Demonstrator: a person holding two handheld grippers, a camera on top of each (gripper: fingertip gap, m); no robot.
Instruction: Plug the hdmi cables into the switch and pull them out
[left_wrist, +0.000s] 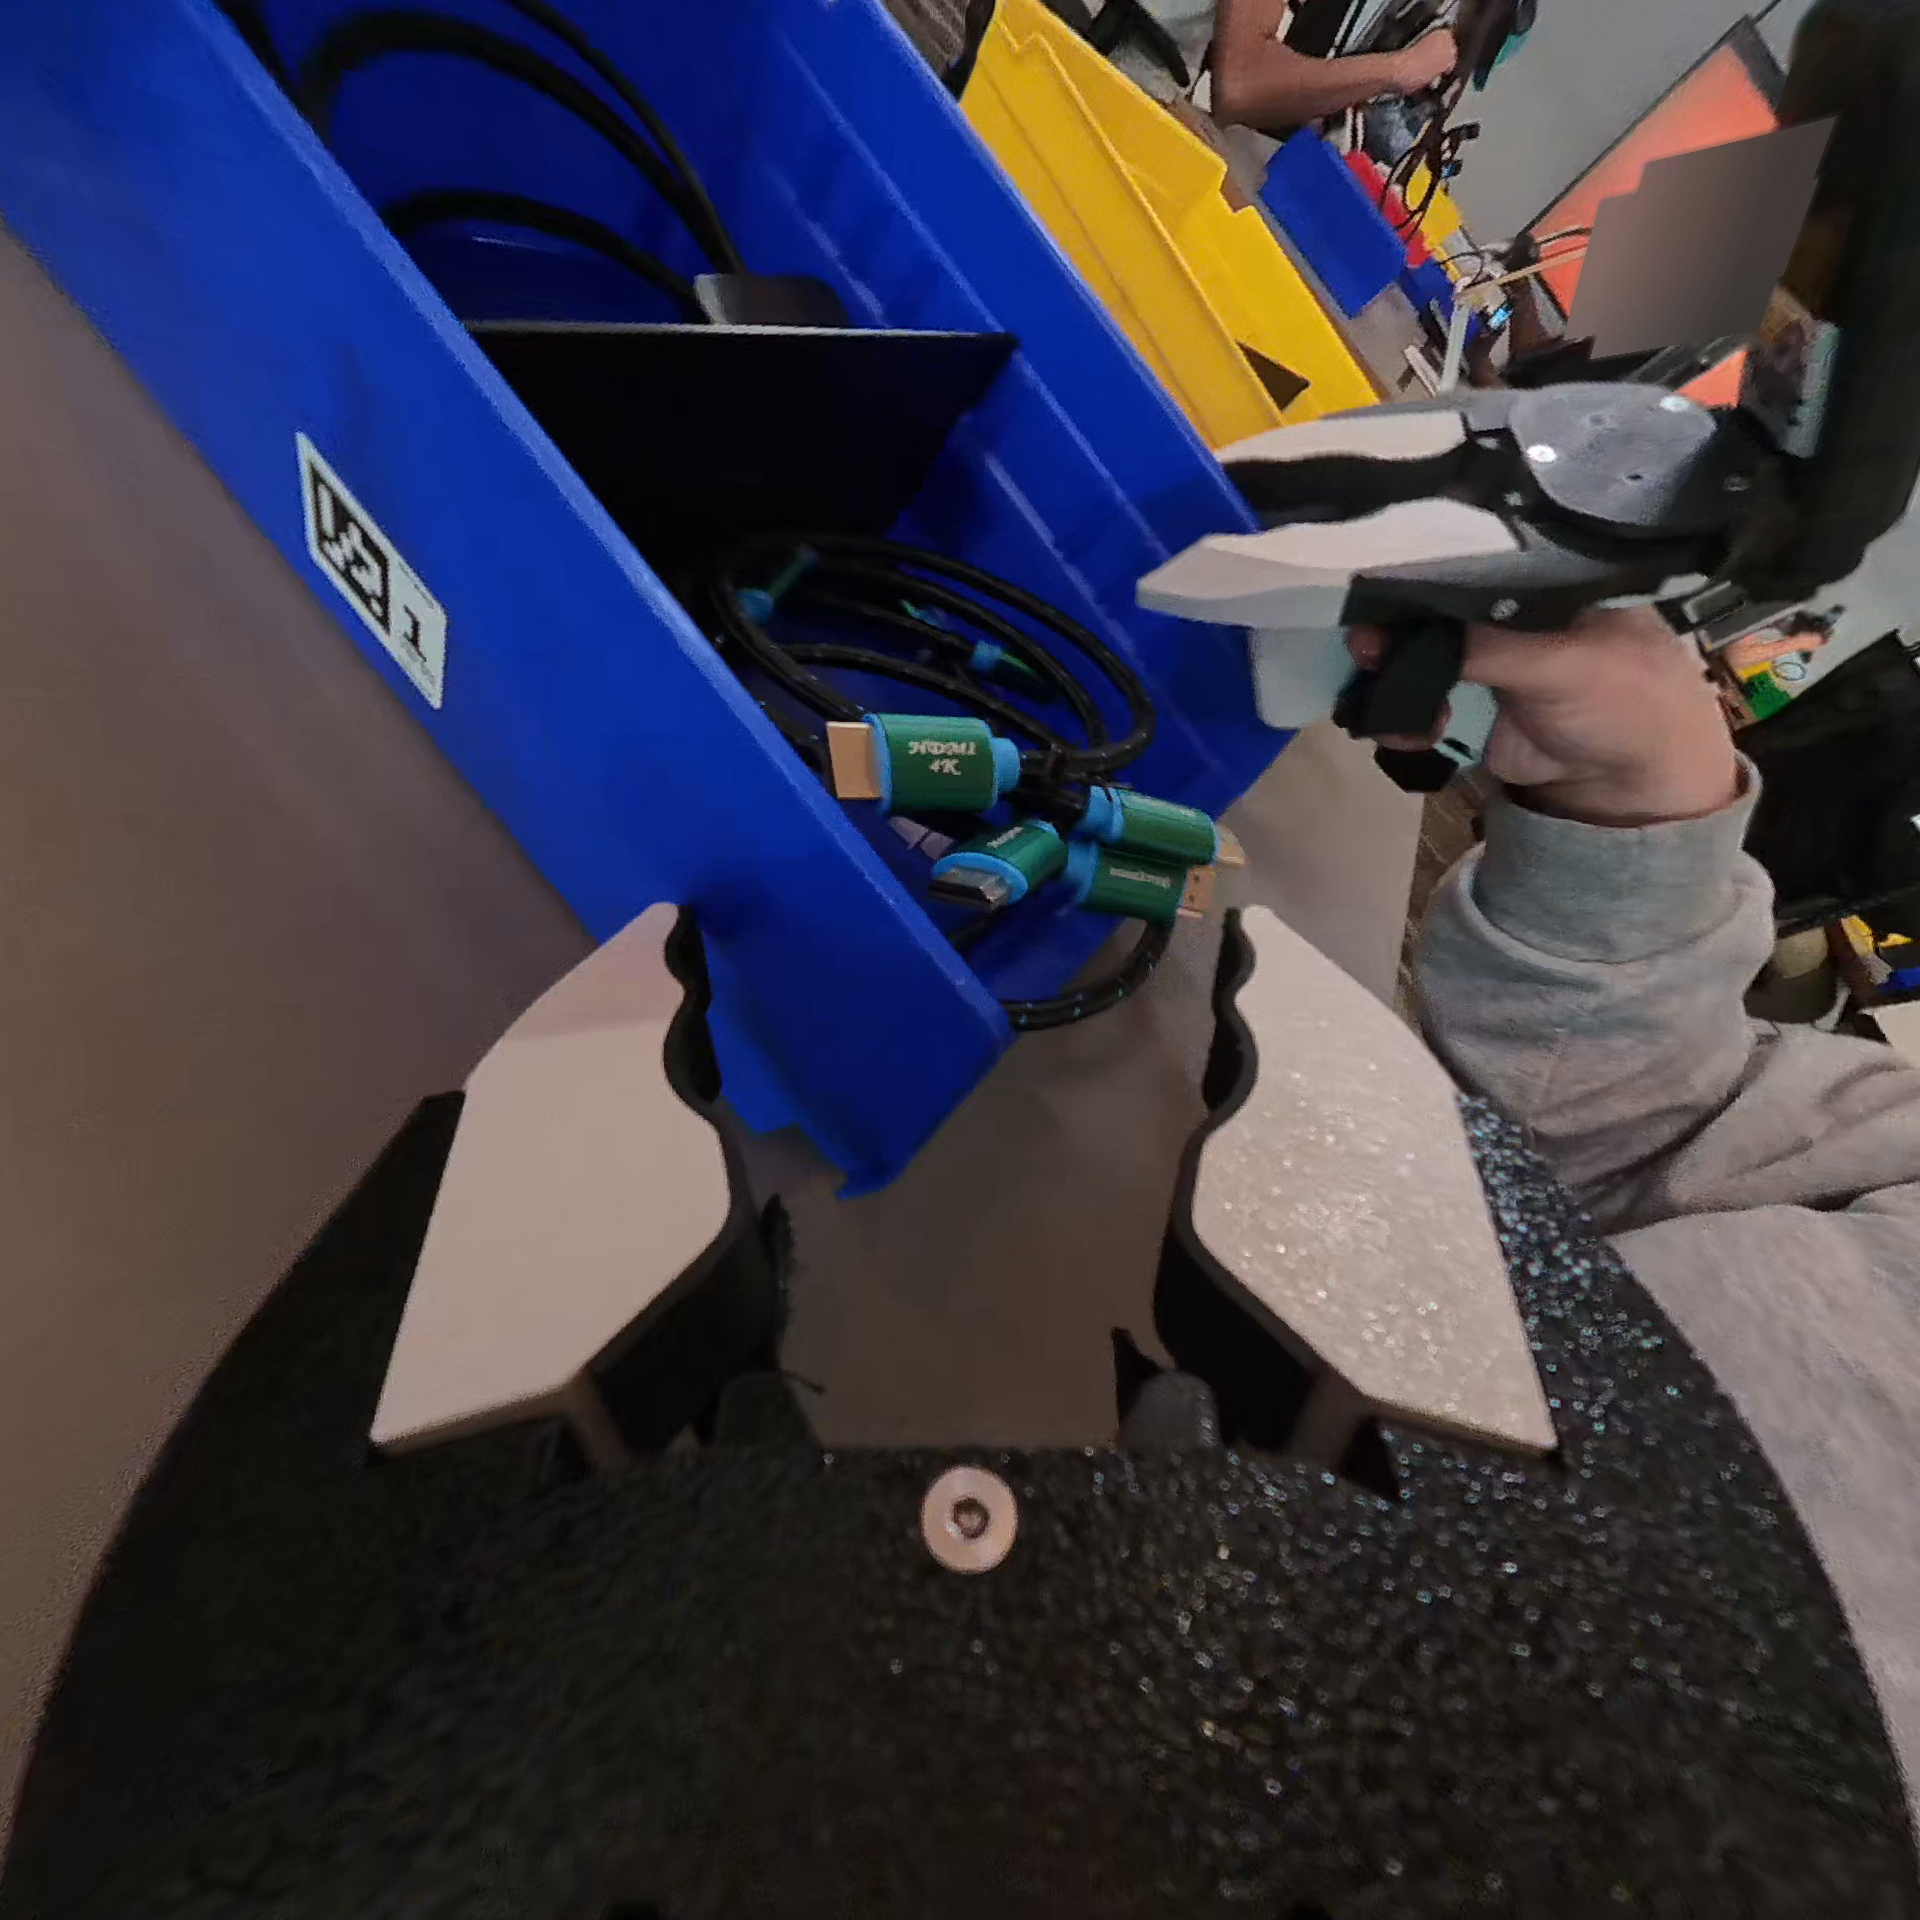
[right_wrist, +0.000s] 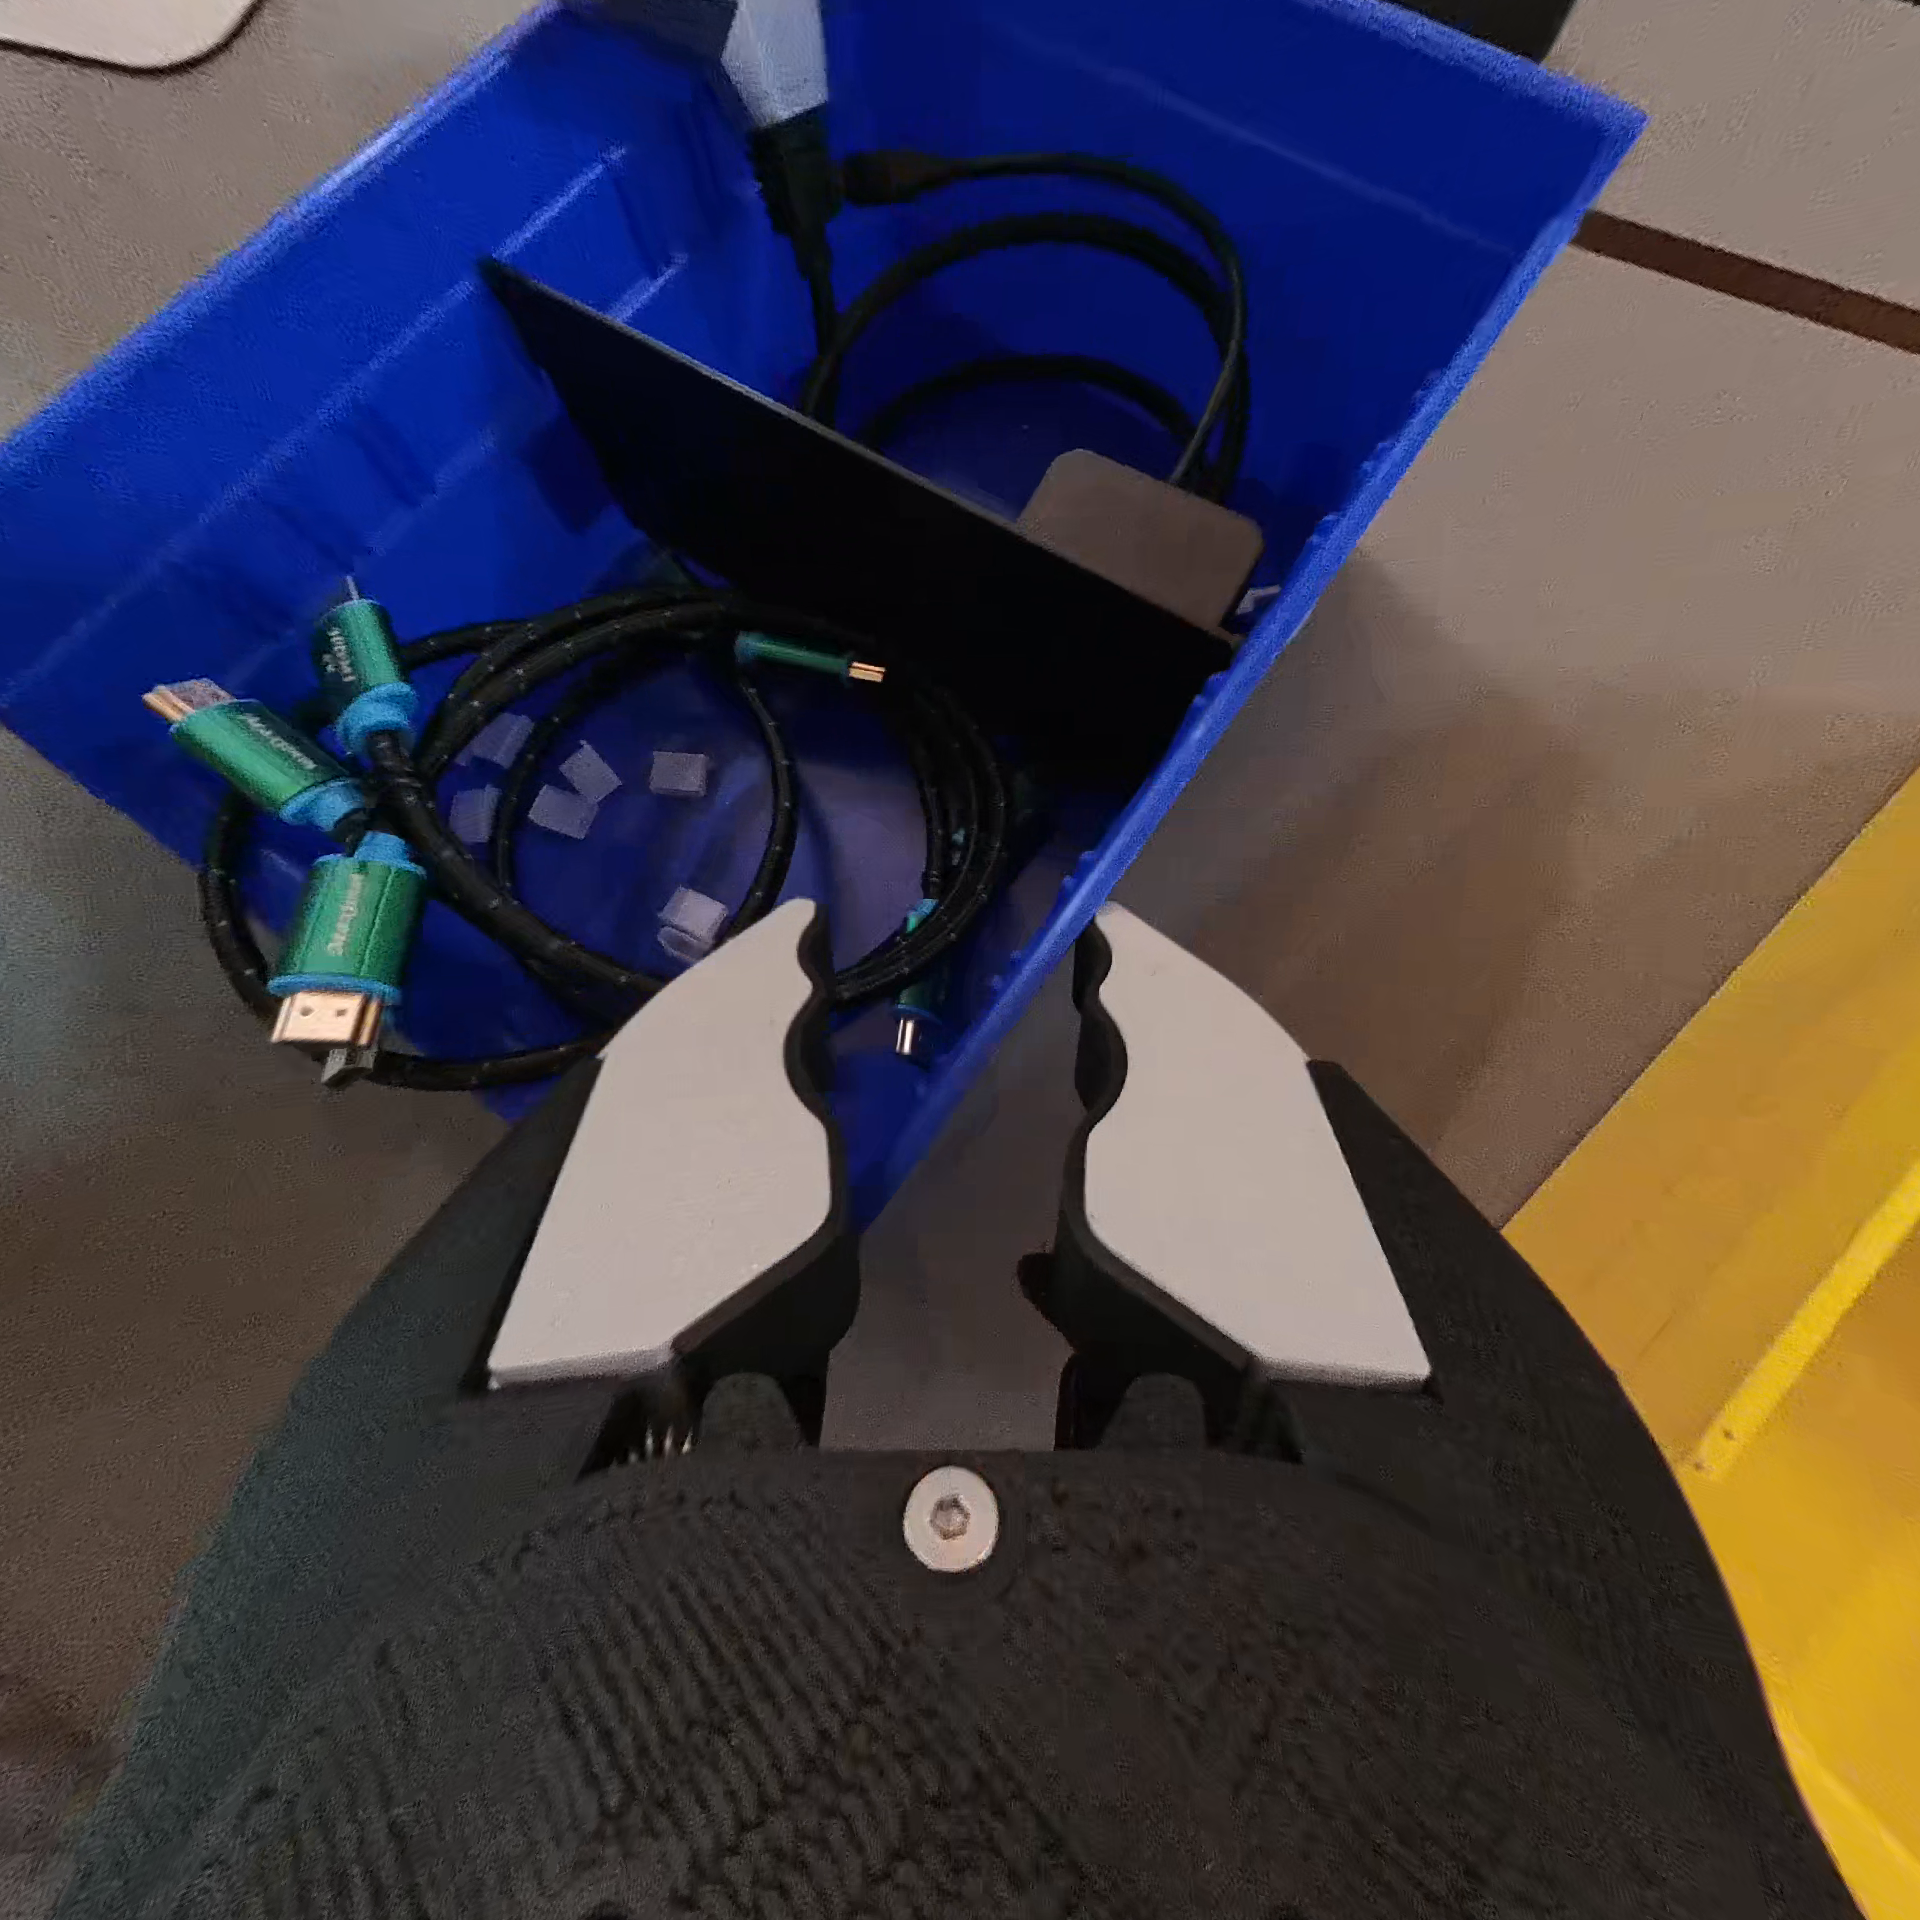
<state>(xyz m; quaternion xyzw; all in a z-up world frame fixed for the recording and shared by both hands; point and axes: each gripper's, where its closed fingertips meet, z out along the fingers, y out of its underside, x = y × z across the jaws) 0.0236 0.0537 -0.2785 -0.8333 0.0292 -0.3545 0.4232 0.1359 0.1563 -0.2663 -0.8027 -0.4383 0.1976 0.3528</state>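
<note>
**A:** We are holding our left gripper (left_wrist: 956, 925) spread wide with nothing in its grasp. The near corner of the blue plastic bin (left_wrist: 582, 623) is standing between its fingers, and the bin's side wall is running close by the 9 o'clock finger (left_wrist: 623, 1039).

**B:** Our right gripper (right_wrist: 951, 925) is open too and straddling the opposite long wall. Its 3 o'clock finger (right_wrist: 1174, 1091) is sitting outside, just beside that wall, and the 9 o'clock one is sitting inside, apart from it.

**A:** Just past our fingertips we are seeing black braided cables with green metal plugs (left_wrist: 940, 764) lying coiled in the near compartment, one loop spilling over the low front edge.

**B:** Toward 12 o'clock a flat black divider panel (left_wrist: 727, 436) is crossing the bin. Behind it we are seeing a plain black cable with a flat grey box (right_wrist: 1143, 520). Farther off, at 1 o'clock, a yellow plastic bin (left_wrist: 1132, 208) is sitting on the grey table (left_wrist: 156, 831).
</note>
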